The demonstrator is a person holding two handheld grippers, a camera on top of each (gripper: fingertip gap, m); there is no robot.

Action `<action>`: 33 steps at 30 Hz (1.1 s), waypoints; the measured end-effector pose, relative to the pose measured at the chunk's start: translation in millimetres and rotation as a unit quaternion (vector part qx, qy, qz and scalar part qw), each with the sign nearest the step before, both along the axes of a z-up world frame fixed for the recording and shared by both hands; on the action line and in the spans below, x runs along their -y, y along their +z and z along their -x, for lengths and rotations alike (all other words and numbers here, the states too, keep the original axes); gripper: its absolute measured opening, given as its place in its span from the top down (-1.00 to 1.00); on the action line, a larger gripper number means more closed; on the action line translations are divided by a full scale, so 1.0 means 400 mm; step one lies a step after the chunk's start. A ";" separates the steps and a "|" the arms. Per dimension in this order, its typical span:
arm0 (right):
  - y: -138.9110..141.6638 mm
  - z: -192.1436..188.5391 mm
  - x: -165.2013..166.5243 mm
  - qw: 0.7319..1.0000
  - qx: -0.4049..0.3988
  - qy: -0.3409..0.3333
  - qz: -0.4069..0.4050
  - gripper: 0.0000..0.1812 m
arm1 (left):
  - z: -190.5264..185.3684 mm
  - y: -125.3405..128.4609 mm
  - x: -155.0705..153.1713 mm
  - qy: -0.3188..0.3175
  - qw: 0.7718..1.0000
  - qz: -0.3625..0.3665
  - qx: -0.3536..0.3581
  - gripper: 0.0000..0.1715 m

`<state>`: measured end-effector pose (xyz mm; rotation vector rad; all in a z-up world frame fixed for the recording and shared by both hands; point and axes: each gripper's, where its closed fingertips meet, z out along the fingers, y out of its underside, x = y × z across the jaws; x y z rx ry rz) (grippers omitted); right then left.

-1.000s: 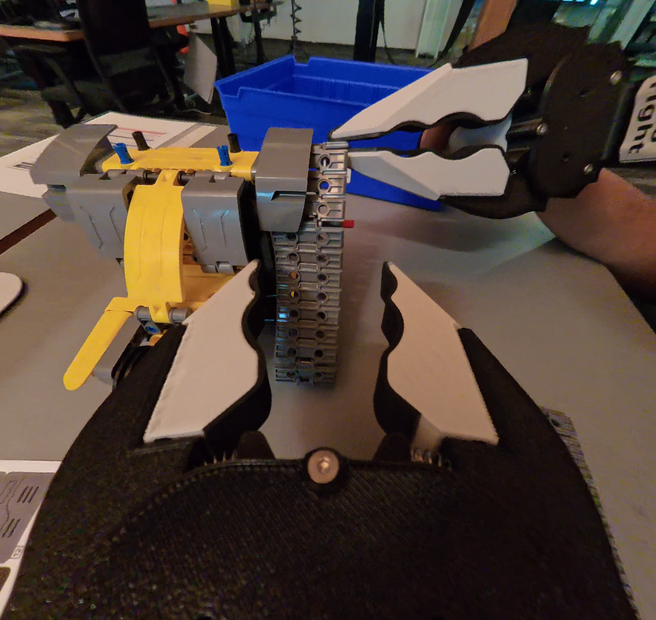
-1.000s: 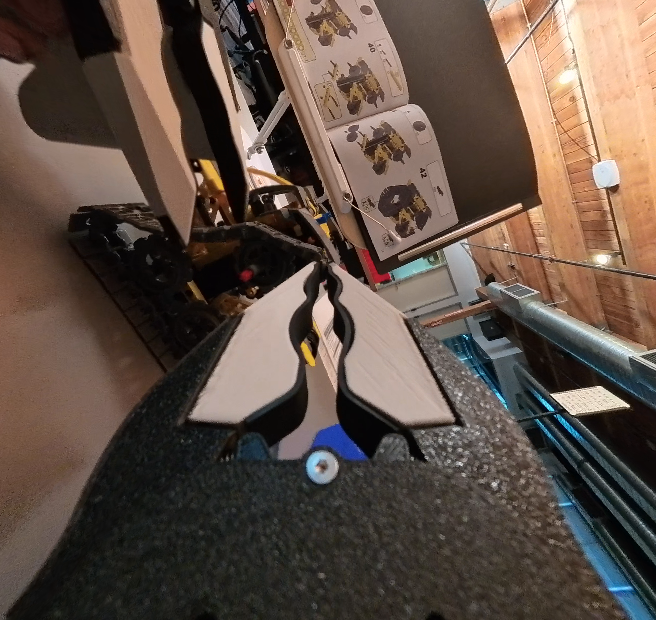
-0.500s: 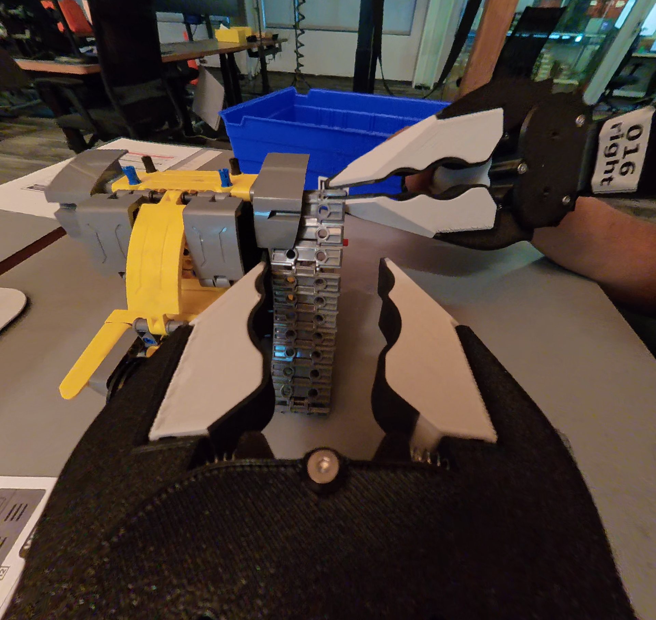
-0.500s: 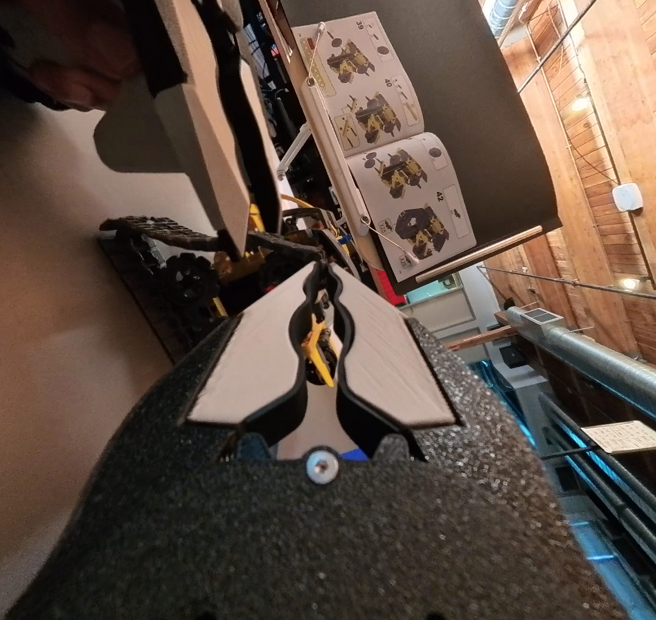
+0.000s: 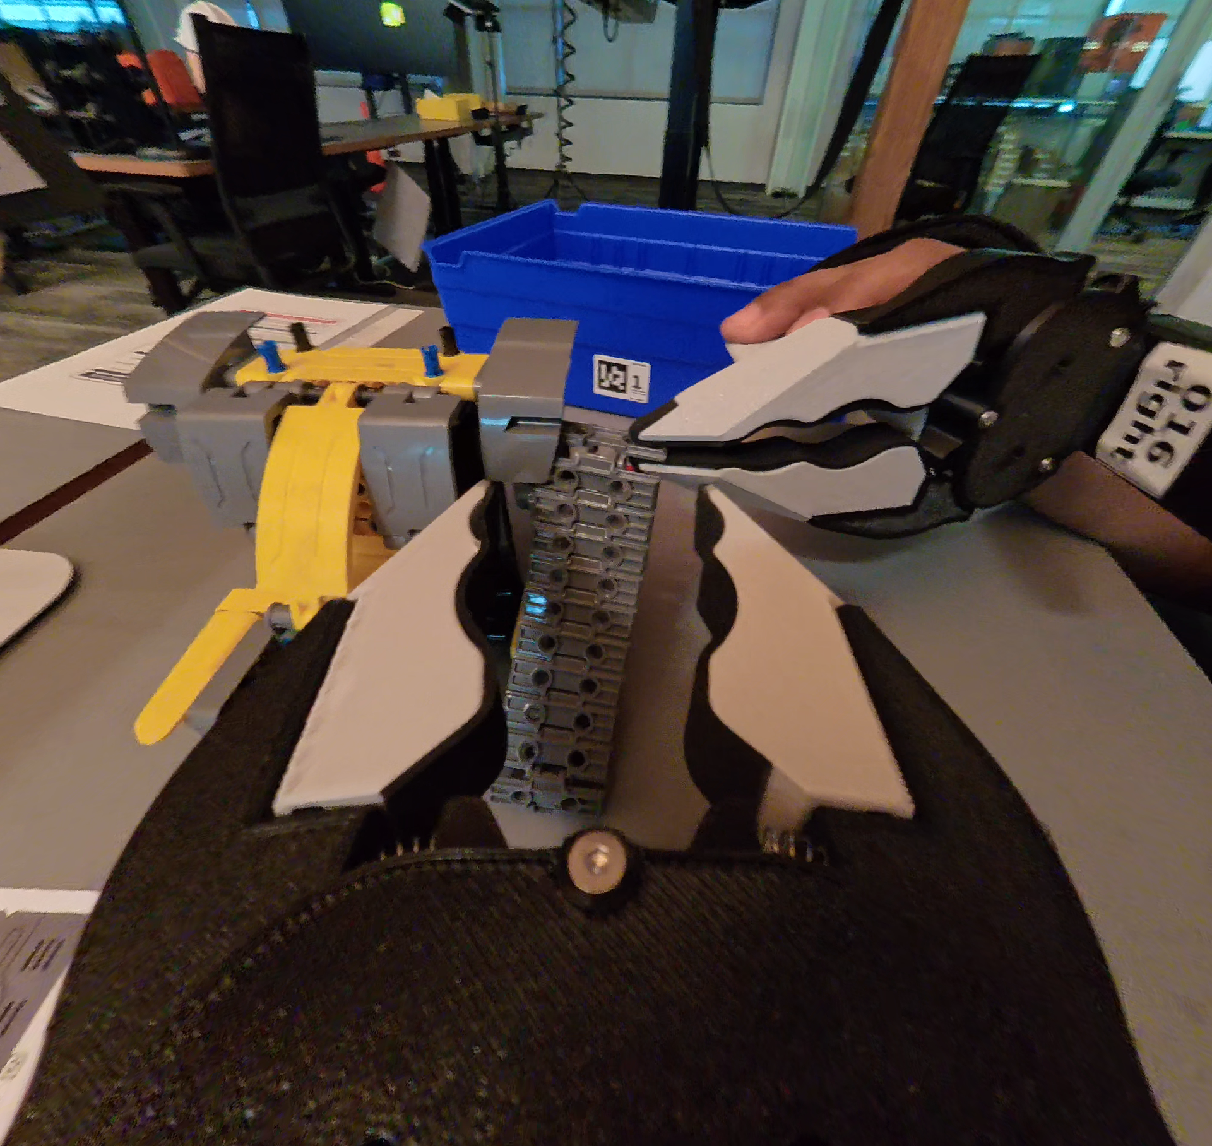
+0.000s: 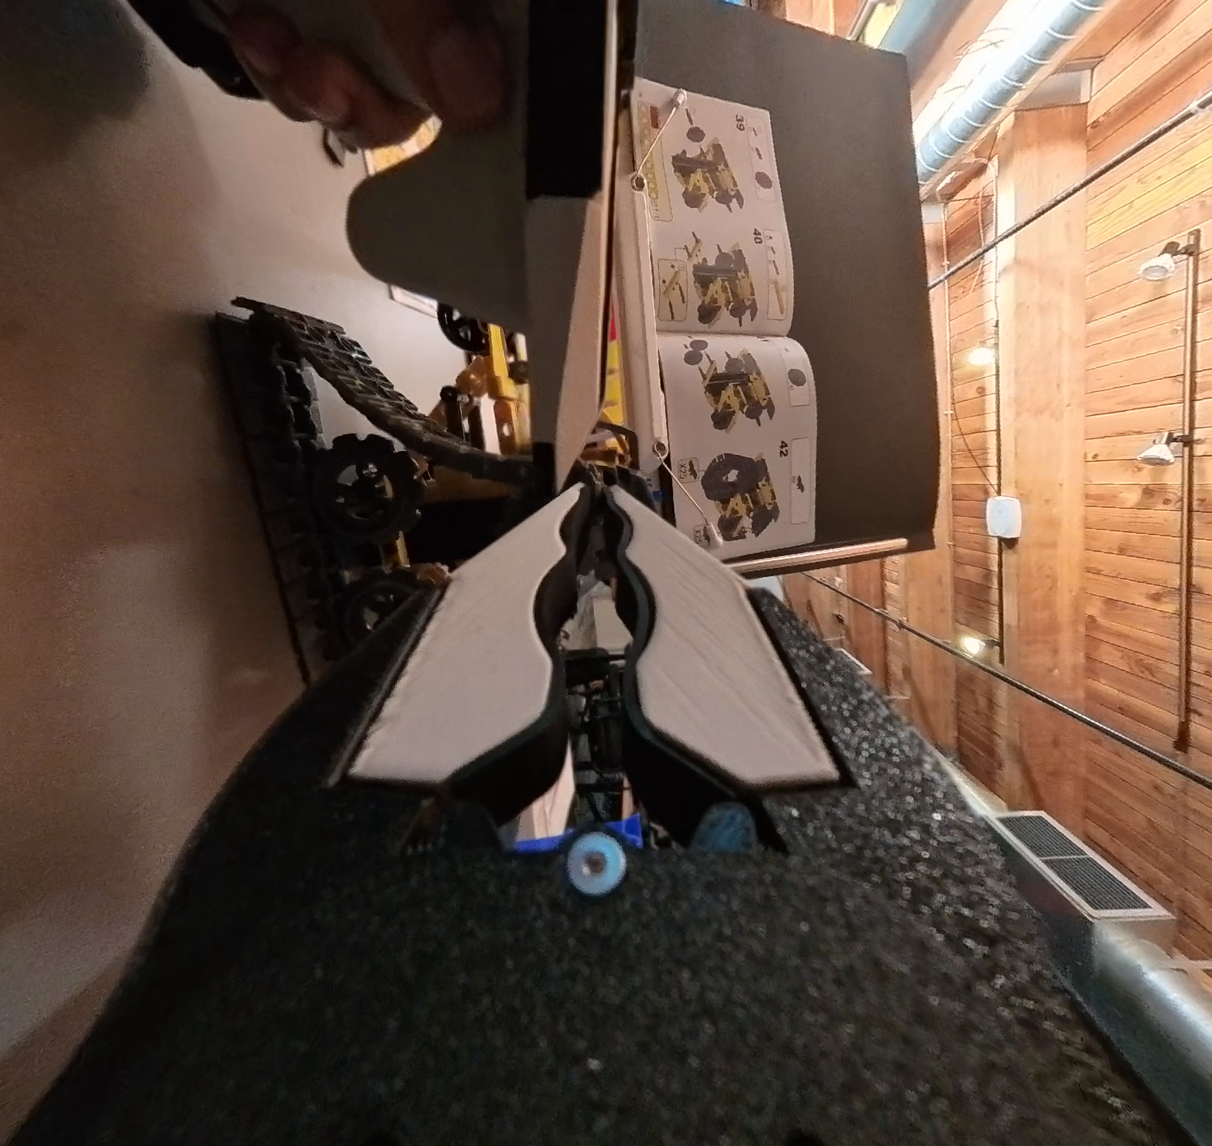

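- Left wrist view: the left gripper [image 5: 593,498] stands wide open, its two white fingers spread either side of the grey track [image 5: 577,623] of a toy tracked vehicle [image 5: 341,452].
- The left-hand finger [image 5: 406,655] sits just beside the track's inner edge; whether it touches is hard to tell. The right-hand finger stands clear of the track, with bare table between them.
- Nothing is clamped there: the track runs up the gap between the fingers, standing on edge on the grey table [image 5: 984,642].
- The right gripper [image 5: 646,452] comes in from the right, turned on its side, jaws drawn down to a narrow slit, tips pinched on the top end of that track.
- A person's fingers [image 5: 820,295] lie along the top of it.
- Right wrist view, rolled sideways: the right gripper [image 6: 593,491] shows its tips all but meeting on a dark track link, with only a sliver between the wavy pads.
- The track [image 6: 367,387] loops over black sprocket wheels [image 6: 367,491], with the yellow body behind.
- The left gripper's finger [image 6: 570,301] hangs in front as a big pale slab.
- The vehicle's yellow and grey body lies on the table left of the track, a yellow arm [image 5: 197,675] poking toward the camera.
- Behind it sits a blue bin [image 5: 623,275].
- An open instruction booklet [image 6: 728,321] is clipped to a dark board [image 6: 852,262].
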<state>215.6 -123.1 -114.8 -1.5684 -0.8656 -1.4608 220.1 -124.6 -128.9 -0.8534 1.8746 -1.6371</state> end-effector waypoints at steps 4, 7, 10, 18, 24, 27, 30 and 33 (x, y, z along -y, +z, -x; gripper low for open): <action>-0.003 0.014 0.006 0.999 -0.050 0.022 0.000 0.97 | 0.016 -0.024 0.023 -0.036 0.999 -0.018 -0.013 0.12; 0.004 0.033 0.009 0.994 -0.094 0.050 -0.010 0.97 | 0.019 -0.030 0.028 -0.039 0.999 -0.030 -0.012 0.22; 0.001 0.042 0.011 0.992 -0.111 0.062 -0.008 0.95 | 0.026 -0.032 0.028 -0.045 0.998 -0.033 -0.014 0.41; -0.005 0.046 0.013 0.989 -0.132 0.067 -0.003 0.95 | 0.047 -0.009 0.018 -0.057 0.998 -0.022 -0.011 0.23; -0.003 0.052 0.012 0.991 -0.119 0.065 0.001 0.94 | 0.048 -0.004 0.032 -0.053 0.996 -0.068 -0.003 0.37; 0.000 0.054 0.013 0.990 -0.120 0.071 -0.005 0.95 | 0.039 -0.002 0.018 -0.027 0.996 -0.088 0.006 0.56; 0.010 0.058 0.011 0.986 -0.145 0.079 -0.021 0.94 | 0.045 0.008 0.010 -0.030 0.996 -0.081 0.009 0.56; 0.012 0.059 0.011 0.980 -0.178 0.084 -0.029 0.94 | 0.046 0.010 0.005 -0.023 0.996 -0.087 0.015 0.56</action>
